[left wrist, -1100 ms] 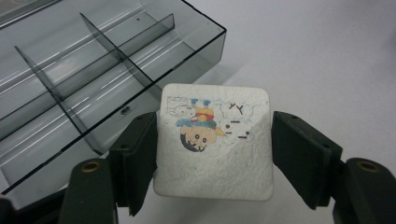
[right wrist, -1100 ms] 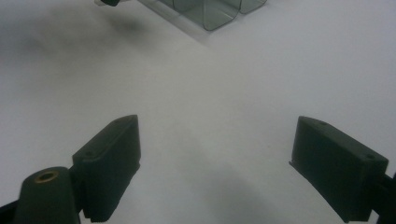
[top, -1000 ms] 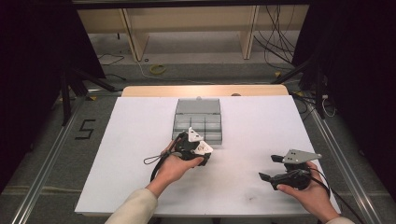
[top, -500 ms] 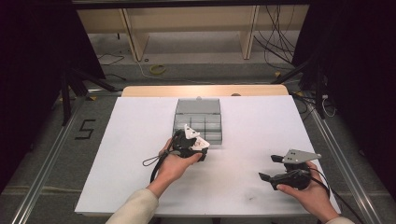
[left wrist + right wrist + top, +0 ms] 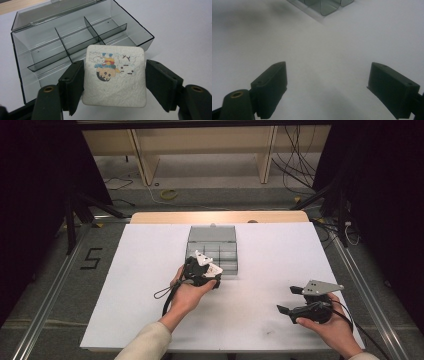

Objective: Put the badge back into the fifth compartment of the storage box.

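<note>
Coaster with cartoon figures, no readable words, pinched in left claw above box; right claw spread; both kept still since before.

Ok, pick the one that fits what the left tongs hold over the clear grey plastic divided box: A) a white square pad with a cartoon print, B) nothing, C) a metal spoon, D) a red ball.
A: the left tongs clamp a white square pad with a cartoon print in front of the open clear grey plastic divided box.
</note>
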Available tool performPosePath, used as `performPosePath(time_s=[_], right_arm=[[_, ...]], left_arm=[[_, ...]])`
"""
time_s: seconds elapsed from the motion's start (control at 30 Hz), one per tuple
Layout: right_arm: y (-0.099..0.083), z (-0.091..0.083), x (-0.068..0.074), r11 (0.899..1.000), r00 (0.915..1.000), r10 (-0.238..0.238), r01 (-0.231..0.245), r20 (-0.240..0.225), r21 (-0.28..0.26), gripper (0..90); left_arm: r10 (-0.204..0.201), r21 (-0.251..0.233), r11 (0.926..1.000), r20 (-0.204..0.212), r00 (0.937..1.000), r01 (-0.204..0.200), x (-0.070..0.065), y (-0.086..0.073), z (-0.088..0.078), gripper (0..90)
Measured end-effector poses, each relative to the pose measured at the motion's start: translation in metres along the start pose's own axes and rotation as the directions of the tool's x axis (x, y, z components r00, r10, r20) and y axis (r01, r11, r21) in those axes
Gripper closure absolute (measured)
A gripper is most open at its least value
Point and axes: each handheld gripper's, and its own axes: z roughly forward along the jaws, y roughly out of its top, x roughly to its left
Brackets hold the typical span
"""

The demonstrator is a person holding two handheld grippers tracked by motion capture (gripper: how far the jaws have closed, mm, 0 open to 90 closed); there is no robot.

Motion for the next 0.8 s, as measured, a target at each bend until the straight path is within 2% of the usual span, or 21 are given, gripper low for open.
performPosePath(time_s=[0.27,0.43,0.8], right_arm=[[0.0,0.0,0.0,1.0,1.0,0.001,-0.001,0.001,0.0,16.2],[0.0,0.0,0.0,1.0,1.0,0.001,-0.001,0.0,-0.002,16.2],[0.0,0.0,0.001,1.0,1.0,0.003,-0.003,-0.002,-0.002,16.2]], left_arm=[[-0.016,0.015,0.9997,-0.031,0.9994,0.017,0.001,0.005,0.004,32.6],[-0.044,0.009,0.999,-0.053,0.9976,0.045,0.003,0.009,0.007,32.6],[-0.074,0.013,0.9971,-0.079,0.9941,0.076,0.009,0.015,0.017,32.6]])
